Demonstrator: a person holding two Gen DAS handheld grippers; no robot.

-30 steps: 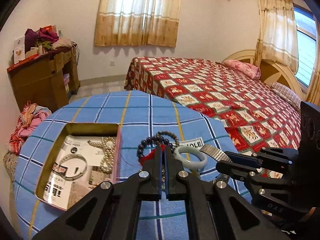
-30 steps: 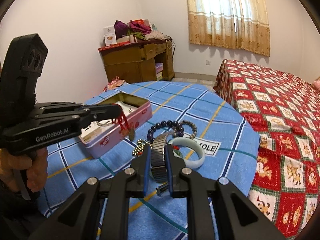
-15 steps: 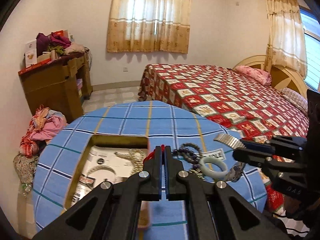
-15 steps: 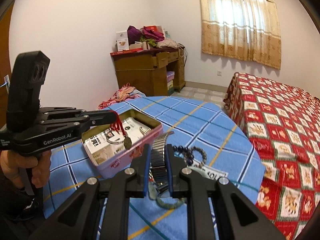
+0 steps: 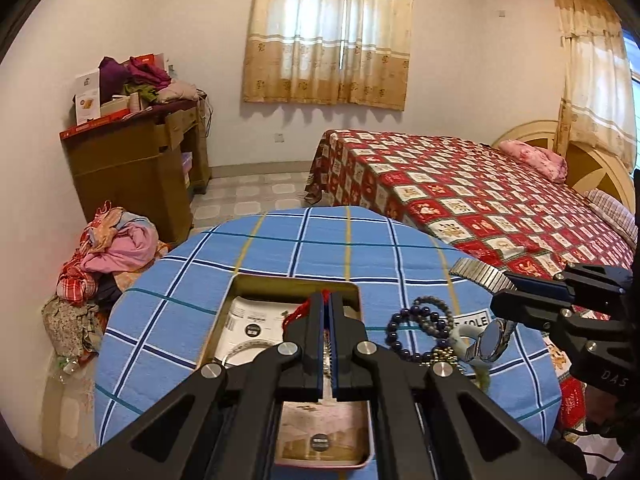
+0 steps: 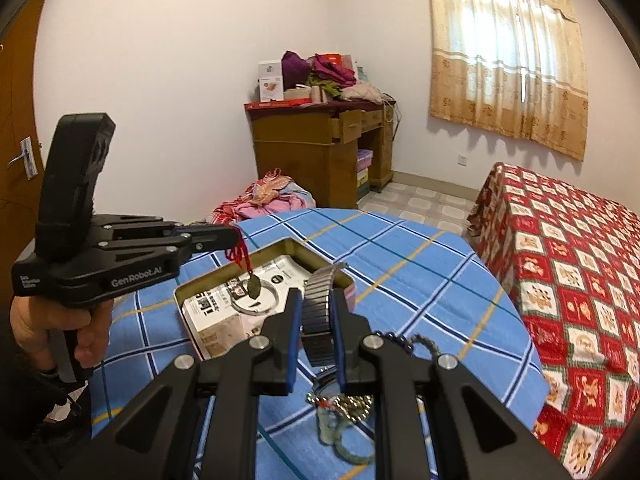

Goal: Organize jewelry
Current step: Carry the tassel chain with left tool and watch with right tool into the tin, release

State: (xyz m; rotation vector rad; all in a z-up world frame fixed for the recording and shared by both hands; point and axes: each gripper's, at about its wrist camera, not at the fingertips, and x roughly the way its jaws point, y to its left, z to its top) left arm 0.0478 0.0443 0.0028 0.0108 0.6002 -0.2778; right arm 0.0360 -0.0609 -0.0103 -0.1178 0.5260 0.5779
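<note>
The left gripper [image 5: 329, 312] is pinched tight on a red cord [image 6: 239, 254], and a small dark pendant [image 6: 253, 286] hangs from that cord straight above the open tin [image 6: 188, 294], so the drop into the tin is directly below these fingers. The right gripper [image 6: 316, 320] is closed on a metal watch band [image 6: 318, 308], held nearly upright with its long axis running up and away from the fingers; the watch face [image 5: 492, 342] dangles beneath it, just to the right of the tin and not yet over it. The left hand [image 6: 60, 328] is therefore the one placed to let go first, while the right must cross toward the tin. Inside the tin lie a printed card and what looks like a silver bangle [image 6: 256, 304], though the fingers hide part of it. Just right of the tin on the blue checked tablecloth [image 5: 280, 248] rest a dark bead bracelet [image 5: 404, 332], a pale green bangle [image 6: 340, 436] and a small chain. Beyond the tin stand a wooden desk [image 5: 132, 172] piled with clothes and, to its right, a bed with a red patterned cover [image 5: 460, 188].
</note>
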